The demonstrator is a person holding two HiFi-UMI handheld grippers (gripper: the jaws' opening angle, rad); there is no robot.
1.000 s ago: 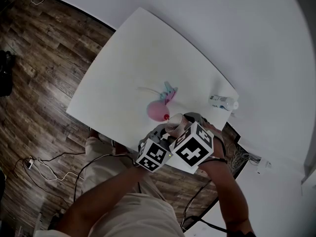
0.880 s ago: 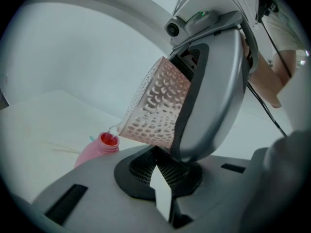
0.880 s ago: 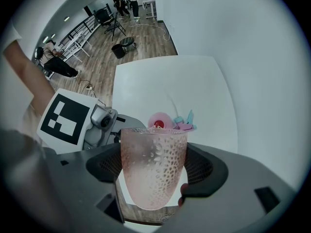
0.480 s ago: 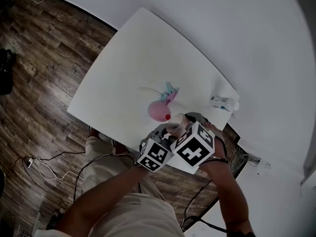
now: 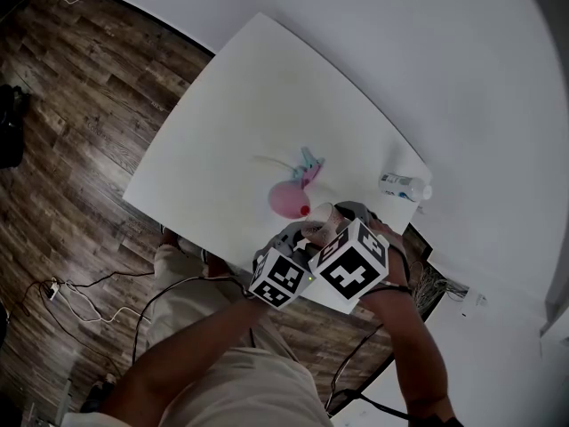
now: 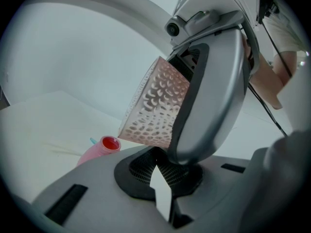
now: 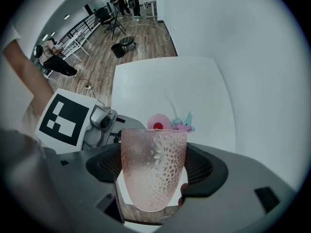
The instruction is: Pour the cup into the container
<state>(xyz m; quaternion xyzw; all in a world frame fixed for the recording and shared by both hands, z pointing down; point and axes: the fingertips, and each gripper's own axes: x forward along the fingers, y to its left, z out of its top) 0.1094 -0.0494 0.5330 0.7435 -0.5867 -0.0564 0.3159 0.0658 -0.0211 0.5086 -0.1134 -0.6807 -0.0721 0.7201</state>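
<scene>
White table [image 5: 258, 105] is standing on a wood-plank floor [image 5: 80, 105] against a pale wall.

- Container [image 5: 286, 199]: pink, with a red mouth, is sitting on the table near its front edge. A small blue-and-pink item [image 5: 308, 165] is lying just beside it.
- Bottle [image 5: 402, 185]: clear plastic, is lying on its side near the table's right edge, well apart from the rest. Only the head view is showing it.
- Cup [image 7: 153, 169]: translucent pink and dimpled. The right gripper [image 7: 154, 165] is pinching it, one pad on each side. The left gripper view is showing the cup tilted, its rim slanting down toward the container's red mouth. The head view is showing it only as a small pale shape just beside the container.
- Left gripper [image 6: 158, 171]: is hovering beside the right one, jaws pressed together and holding nothing.
- Background: the right gripper view alone is showing a long room with people [image 7: 53, 57] standing far off.
</scene>
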